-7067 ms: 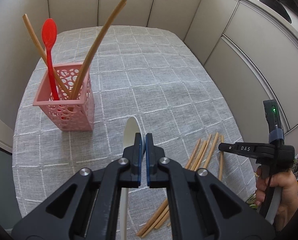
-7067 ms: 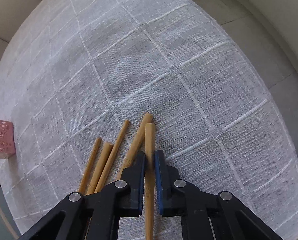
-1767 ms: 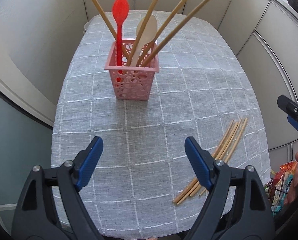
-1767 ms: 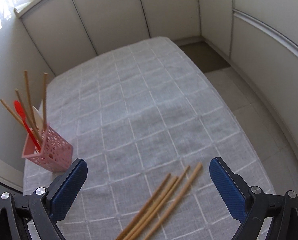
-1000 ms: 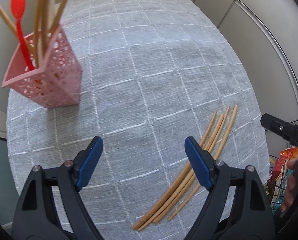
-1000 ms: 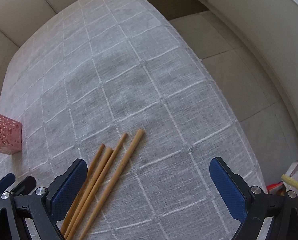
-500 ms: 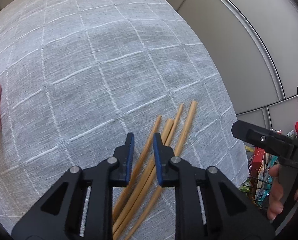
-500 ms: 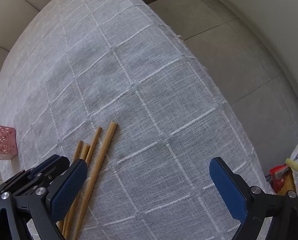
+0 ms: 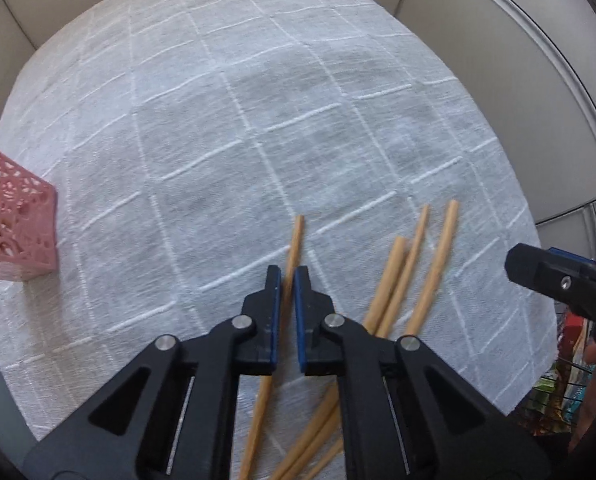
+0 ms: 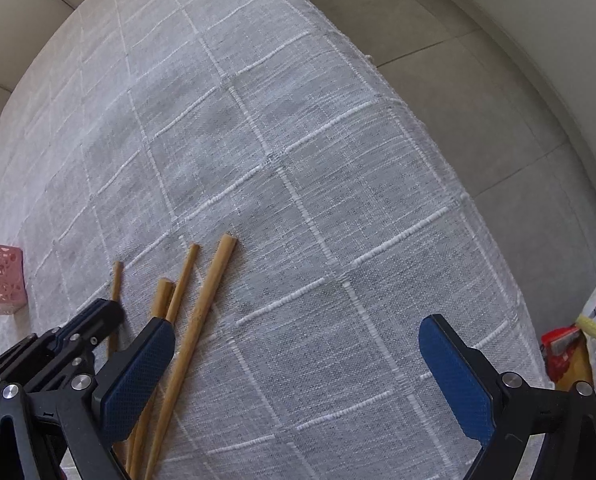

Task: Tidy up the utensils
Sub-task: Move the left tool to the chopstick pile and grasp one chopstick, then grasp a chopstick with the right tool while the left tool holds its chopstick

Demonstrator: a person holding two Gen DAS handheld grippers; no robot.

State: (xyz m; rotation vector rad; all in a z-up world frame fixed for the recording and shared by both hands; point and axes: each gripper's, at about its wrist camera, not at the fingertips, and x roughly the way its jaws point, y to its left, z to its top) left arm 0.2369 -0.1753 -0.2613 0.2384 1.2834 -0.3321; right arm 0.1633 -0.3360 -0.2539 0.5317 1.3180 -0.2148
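Observation:
Several wooden chopsticks lie loose on the grey checked tablecloth. My left gripper points down at them. Its jaws are closing, and the blue pads press on one chopstick that lies apart to the left of the others. My right gripper stands wide open just right of the chopsticks, with only cloth between its fingers. The pink perforated basket sits at the left edge of both views, its contents out of view. The left gripper's tip shows in the right wrist view.
The table's right edge drops to a grey tiled floor. Red and coloured packets lie below that edge at the right. Pale wall panels ring the table. A hand holds the right gripper at the right of the left wrist view.
My left gripper moved from the basket side down to the chopsticks and went from wide open to shut on one chopstick, now apart from the rest. The right gripper stayed open.

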